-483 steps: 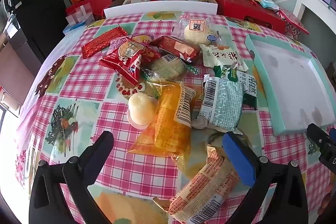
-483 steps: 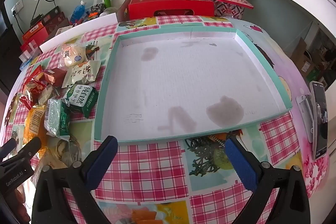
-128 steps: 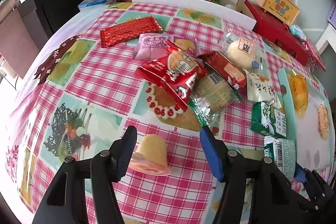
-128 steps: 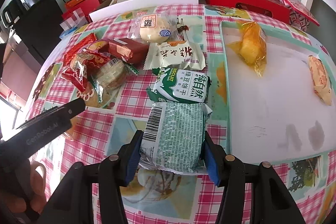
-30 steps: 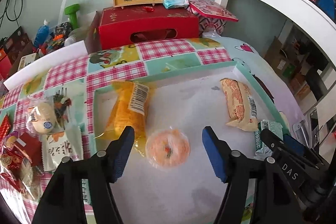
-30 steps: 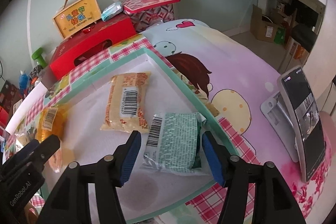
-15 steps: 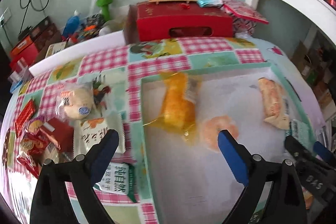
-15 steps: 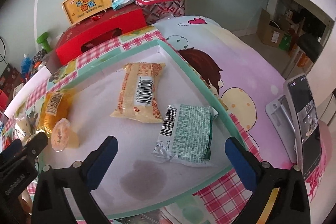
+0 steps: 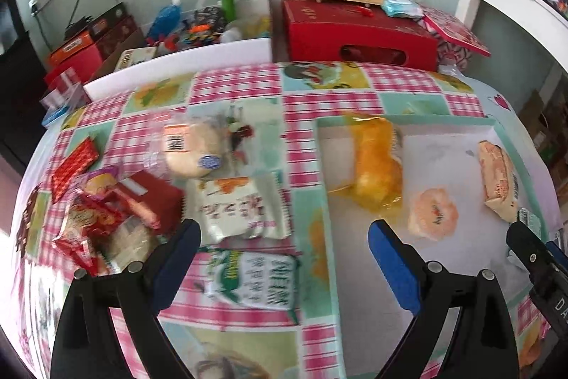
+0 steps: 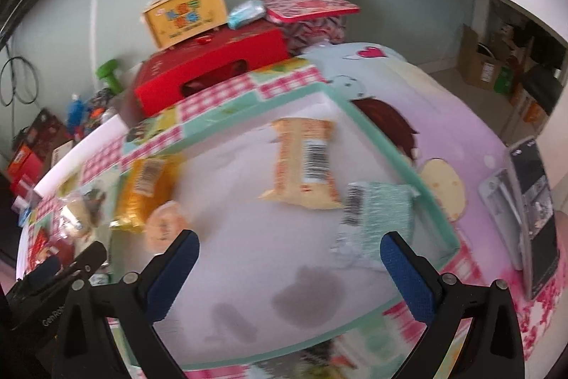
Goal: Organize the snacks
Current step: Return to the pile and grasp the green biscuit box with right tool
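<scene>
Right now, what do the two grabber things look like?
Both are black plastic claws with two long fingers, each tipped with a blue pad. The left gripper and right gripper have small silver screws on the fingers. White letters are printed on their sides. No sleeve or cable shows.

Two wrist fisheyes, steeply downward, close — shared tray (image 9: 408, 125) (image 10: 397, 151).
</scene>
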Tool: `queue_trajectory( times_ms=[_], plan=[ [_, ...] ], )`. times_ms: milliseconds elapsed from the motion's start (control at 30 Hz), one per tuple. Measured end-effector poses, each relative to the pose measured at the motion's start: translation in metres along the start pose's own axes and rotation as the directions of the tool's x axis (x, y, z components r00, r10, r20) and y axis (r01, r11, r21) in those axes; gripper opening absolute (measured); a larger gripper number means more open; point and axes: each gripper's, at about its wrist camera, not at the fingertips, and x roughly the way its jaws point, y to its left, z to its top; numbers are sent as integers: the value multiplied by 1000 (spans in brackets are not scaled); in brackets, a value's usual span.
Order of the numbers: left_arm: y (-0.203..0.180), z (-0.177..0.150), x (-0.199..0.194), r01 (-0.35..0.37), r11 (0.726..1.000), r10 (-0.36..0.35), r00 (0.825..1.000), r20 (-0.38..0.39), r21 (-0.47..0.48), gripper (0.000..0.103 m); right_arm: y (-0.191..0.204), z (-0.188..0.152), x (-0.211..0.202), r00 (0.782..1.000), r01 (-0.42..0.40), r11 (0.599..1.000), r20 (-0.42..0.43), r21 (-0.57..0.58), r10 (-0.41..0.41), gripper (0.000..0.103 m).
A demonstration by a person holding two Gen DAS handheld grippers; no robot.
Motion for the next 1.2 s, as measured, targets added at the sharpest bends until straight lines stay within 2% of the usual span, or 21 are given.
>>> queue_trajectory(
  times_ms=[233,700,1033,1200],
  plan=[
    [45,-7,-8,-73,995,72,997,-8,-72,95,40,-10,2,999,-46,996,-19,-80,44,103],
    [140,-21,-28,-184,950,185,983,-21,-251,95,130,-39,-7,987,-159,955,-52,-250,151,103],
    [188,-32,-33,-165,924,165,986,-29,-345,95,163,-56,-1,980,-199,929,-92,-313,178,95],
    [196,-33,-24,-142,924,135,990,-45,-355,95,172,-62,4,979,-200,921,-106,-335,174,90]
  ],
)
